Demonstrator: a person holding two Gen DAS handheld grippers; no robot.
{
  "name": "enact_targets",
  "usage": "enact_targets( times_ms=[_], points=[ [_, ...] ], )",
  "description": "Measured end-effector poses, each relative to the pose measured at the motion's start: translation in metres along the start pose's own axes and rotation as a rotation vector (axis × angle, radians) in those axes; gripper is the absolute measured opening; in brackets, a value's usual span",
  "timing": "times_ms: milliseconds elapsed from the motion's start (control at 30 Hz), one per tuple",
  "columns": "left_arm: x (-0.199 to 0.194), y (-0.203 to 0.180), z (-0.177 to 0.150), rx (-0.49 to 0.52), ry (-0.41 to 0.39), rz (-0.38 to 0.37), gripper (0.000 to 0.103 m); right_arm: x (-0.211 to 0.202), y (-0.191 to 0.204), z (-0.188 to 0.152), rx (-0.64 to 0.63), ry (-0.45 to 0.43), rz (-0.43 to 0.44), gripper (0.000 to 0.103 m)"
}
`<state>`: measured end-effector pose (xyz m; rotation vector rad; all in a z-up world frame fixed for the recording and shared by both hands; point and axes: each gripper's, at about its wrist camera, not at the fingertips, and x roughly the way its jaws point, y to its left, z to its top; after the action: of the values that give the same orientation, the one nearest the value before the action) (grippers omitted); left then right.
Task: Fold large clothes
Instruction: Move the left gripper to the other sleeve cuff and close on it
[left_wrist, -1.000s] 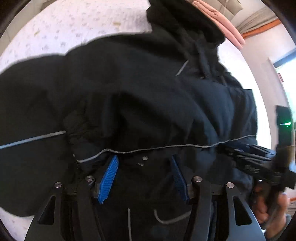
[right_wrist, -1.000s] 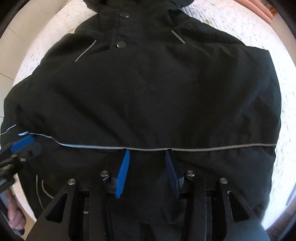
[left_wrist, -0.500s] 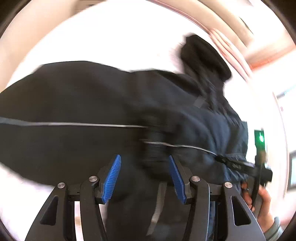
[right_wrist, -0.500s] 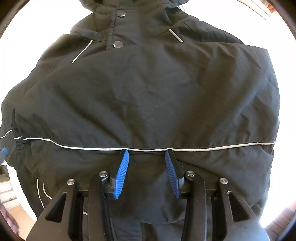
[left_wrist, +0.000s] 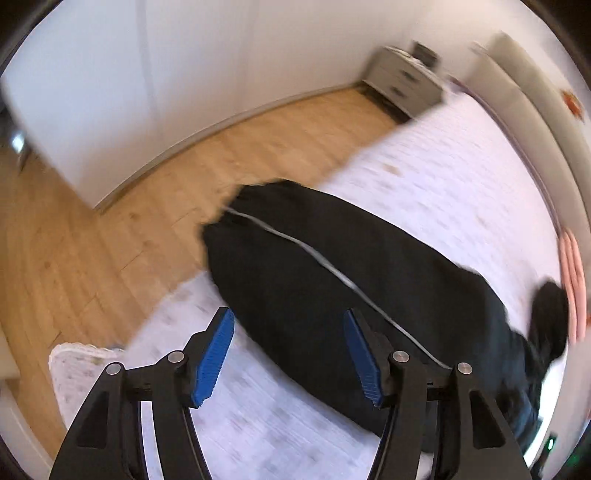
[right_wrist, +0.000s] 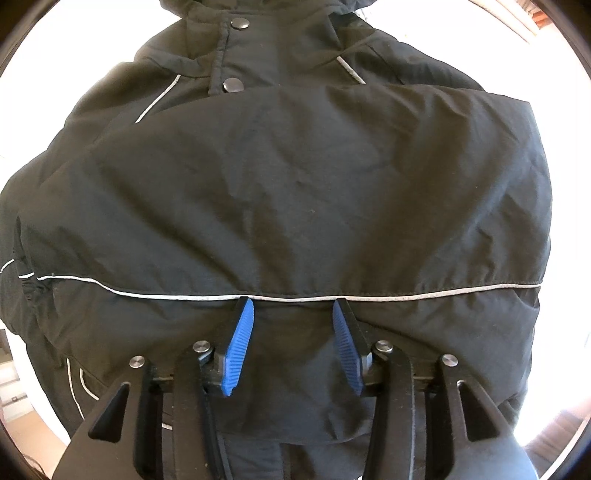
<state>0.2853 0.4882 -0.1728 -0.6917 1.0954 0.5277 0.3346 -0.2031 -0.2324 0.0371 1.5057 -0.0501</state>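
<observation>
A large black jacket (right_wrist: 295, 192) with thin grey piping lies on a white patterned bed cover (left_wrist: 443, 177). In the right wrist view it fills the frame, front up, snap buttons (right_wrist: 233, 85) at the collar, one sleeve folded across the chest. My right gripper (right_wrist: 293, 314) is open and hovers just over the piping line at the lower body. In the left wrist view the other sleeve (left_wrist: 332, 280) stretches out toward the bed's edge. My left gripper (left_wrist: 288, 332) is open and empty above it, beside the sleeve's near edge.
The bed's corner (left_wrist: 74, 362) drops off to a wooden floor (left_wrist: 110, 221). A grey drawer unit (left_wrist: 402, 81) stands by the white wall. Pink pillows (left_wrist: 572, 266) lie at the head of the bed, past the hood (left_wrist: 550, 317).
My left gripper has swung left off the jacket's body and now looks along the outstretched sleeve toward the floor. The right gripper has stayed over the lower body, moving slightly closer.
</observation>
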Motion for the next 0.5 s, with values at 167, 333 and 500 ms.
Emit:
enact_targets(
  times_ms=[167, 333, 500],
  points=[
    [0.030, 0.044, 0.021, -0.122, 0.013, 0.039, 0.064, 0.002, 0.004, 0.003, -0.003, 0.006, -0.056, 0.058],
    [0.053, 0.060, 0.034, -0.161, 0.043, -0.055, 0.064, 0.004, 0.005, 0.004, 0.006, 0.010, -0.056, 0.060],
    [0.082, 0.060, 0.041, -0.210, 0.116, -0.221, 0.064, 0.006, 0.008, 0.004, 0.004, 0.007, -0.064, 0.061]
  ],
)
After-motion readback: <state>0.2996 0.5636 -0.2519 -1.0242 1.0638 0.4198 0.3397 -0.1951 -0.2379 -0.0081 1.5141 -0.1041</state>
